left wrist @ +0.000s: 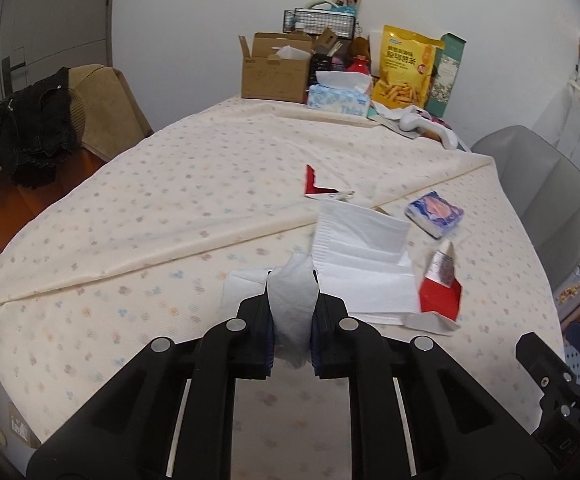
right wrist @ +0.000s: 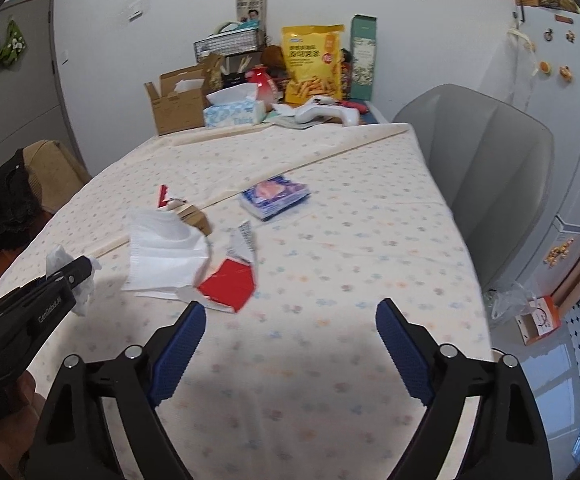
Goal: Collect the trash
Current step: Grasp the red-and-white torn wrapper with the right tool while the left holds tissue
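My left gripper [left wrist: 292, 312] is shut on a crumpled white tissue [left wrist: 292, 296] and holds it above the table's near edge; it also shows in the right wrist view [right wrist: 74, 276] with the tissue [right wrist: 58, 258]. Ahead lie flat white tissue sheets [left wrist: 363, 252], a torn red-and-white wrapper [left wrist: 439, 292], a red scrap [left wrist: 315, 186] and a blue tissue pack [left wrist: 435, 212]. My right gripper [right wrist: 290, 316] is open and empty above the cloth, right of the red wrapper [right wrist: 230, 286] and the white sheets [right wrist: 162, 256].
The table wears a cream dotted cloth [right wrist: 329, 240]. At its far end stand a cardboard box [right wrist: 178, 104], a tissue box [right wrist: 234, 112], a yellow snack bag [right wrist: 311, 64] and a white controller [right wrist: 329, 114]. A grey chair [right wrist: 489, 160] is right; a chair with dark clothes [left wrist: 34, 132] left.
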`<state>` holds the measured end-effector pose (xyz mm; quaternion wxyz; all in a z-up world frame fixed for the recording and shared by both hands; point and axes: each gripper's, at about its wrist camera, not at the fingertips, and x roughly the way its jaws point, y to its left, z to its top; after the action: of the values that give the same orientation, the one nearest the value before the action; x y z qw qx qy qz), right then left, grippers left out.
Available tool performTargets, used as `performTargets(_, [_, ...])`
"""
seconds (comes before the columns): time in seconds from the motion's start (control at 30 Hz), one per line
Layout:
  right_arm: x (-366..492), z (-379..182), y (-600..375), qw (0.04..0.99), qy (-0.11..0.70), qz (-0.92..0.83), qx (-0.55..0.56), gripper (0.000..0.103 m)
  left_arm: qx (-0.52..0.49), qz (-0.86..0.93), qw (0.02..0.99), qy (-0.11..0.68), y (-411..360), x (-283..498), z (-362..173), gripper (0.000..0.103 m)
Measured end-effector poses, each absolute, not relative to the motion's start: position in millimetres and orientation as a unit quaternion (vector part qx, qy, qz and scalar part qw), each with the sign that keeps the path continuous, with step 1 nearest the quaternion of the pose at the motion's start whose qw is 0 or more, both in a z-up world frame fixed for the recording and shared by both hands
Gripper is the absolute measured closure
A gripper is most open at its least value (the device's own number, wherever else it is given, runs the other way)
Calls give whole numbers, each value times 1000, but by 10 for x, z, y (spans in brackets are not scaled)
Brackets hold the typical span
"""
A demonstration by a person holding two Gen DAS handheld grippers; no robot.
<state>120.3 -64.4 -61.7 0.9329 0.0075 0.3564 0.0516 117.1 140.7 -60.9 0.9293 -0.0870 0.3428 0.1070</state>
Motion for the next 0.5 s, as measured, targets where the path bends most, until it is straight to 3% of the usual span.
performTargets(0.37, [1468,-847,-240,914,391,105,-20,42,-94,120,919,364,1571,1346,-807,89])
performTargets(0.5, [1558,-898,-147,910,398,115,-27,42,-98,123,917,366,1631,1400,-834,89])
